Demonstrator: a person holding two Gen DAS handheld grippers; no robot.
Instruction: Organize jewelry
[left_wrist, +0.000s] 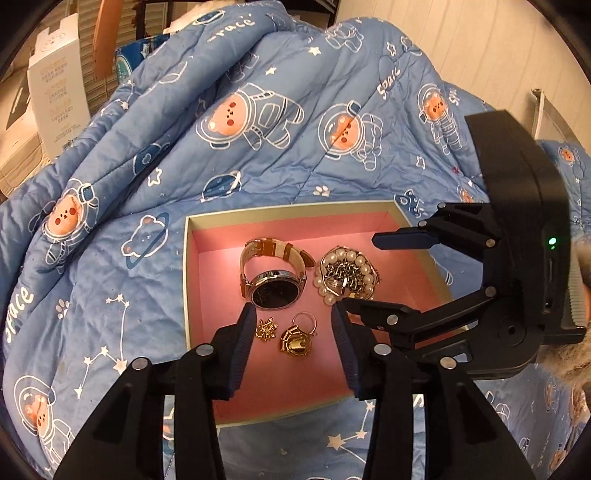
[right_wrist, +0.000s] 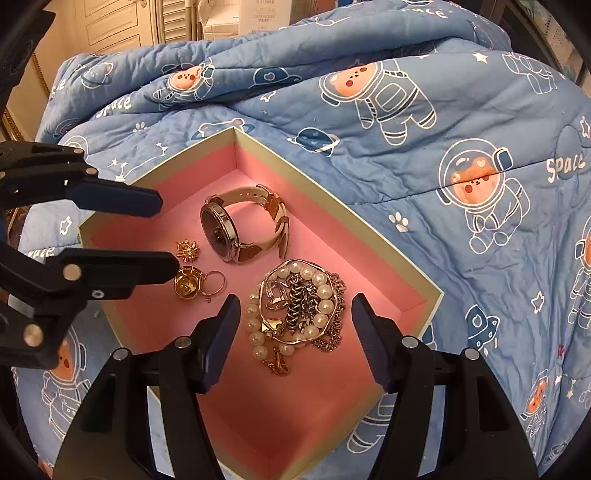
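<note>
So the pink-lined box sits on a blue astronaut-bear quilt, and all the jewelry's already inside. Wristwatch is toward the back, the pearl bracelet is tangled up with chains just beside it, and two small gold pieces lie near the front. Left gripper hovers over the gold bits, jaws apart and holding nothing. Right gripper hangs over the pearl pile, jaws wide, empty too.

box: pink-lined, resting on blue quilt
contents: watch, pearl-and-chain heap, two gold pieces
left gripper: parted above gold pieces, empty
right gripper: parted, over heap
</note>
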